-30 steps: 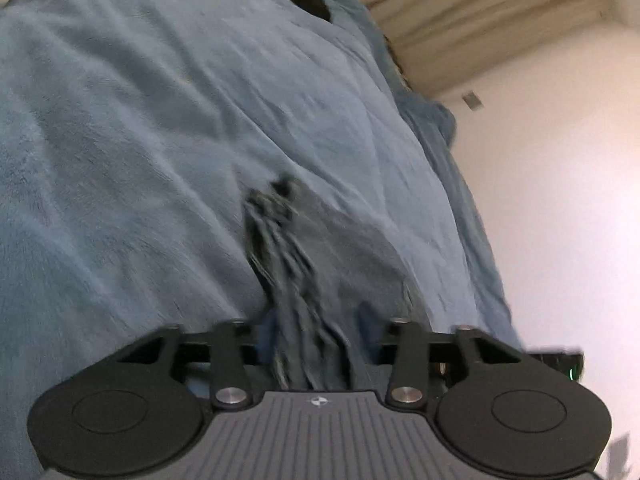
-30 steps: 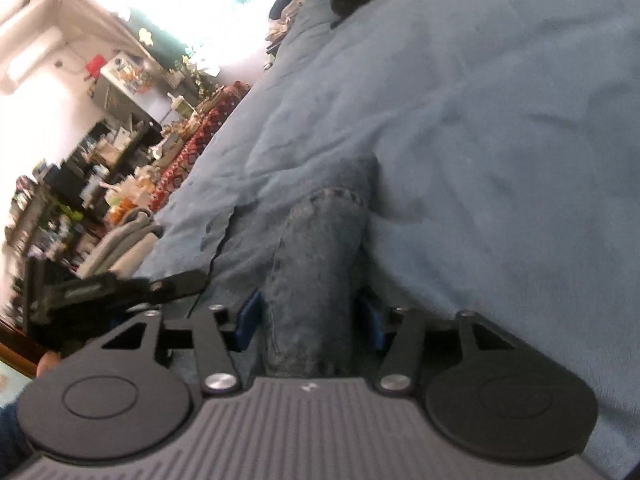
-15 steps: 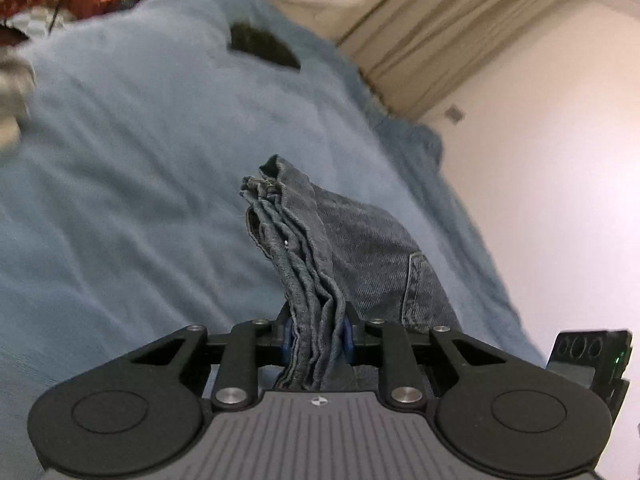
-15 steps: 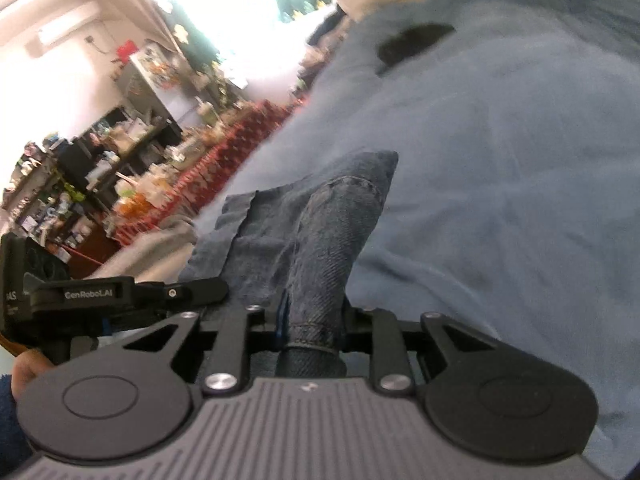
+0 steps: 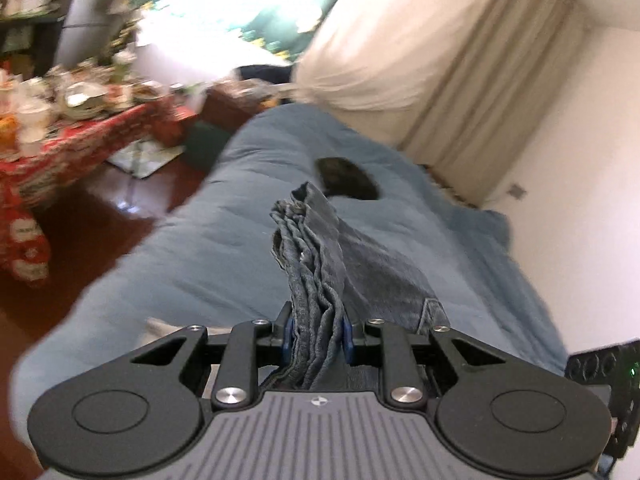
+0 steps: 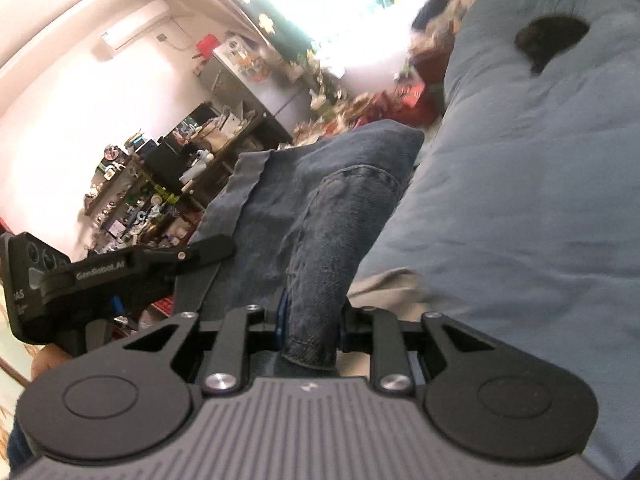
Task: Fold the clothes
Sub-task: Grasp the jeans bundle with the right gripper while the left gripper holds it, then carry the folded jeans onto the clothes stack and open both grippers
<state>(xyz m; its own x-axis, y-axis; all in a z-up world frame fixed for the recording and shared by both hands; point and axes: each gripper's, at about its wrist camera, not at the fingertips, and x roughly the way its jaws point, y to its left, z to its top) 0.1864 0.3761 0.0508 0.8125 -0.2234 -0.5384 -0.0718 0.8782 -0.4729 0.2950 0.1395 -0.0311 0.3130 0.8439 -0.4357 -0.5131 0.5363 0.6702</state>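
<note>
A pair of dark blue jeans (image 5: 320, 264) hangs between both grippers above a bed with a blue blanket (image 5: 200, 248). My left gripper (image 5: 316, 336) is shut on a bunched, pleated edge of the jeans. My right gripper (image 6: 310, 332) is shut on another thick fold of the jeans (image 6: 332, 224). In the right wrist view the left gripper (image 6: 132, 268) shows at the left, close by, with the denim stretched between the two. The jeans are lifted off the blanket.
A dark small object (image 5: 348, 180) lies on the blanket (image 6: 520, 184) further along the bed. A red-clothed cluttered table (image 5: 60, 128) stands to the left, with cluttered shelves (image 6: 160, 192) beyond. Cream curtains (image 5: 460, 80) and a white wall (image 5: 580, 200) border the right.
Both grippers closed on the jeans and have lifted them up off the blanket. The views have tilted up, showing more of the room.
</note>
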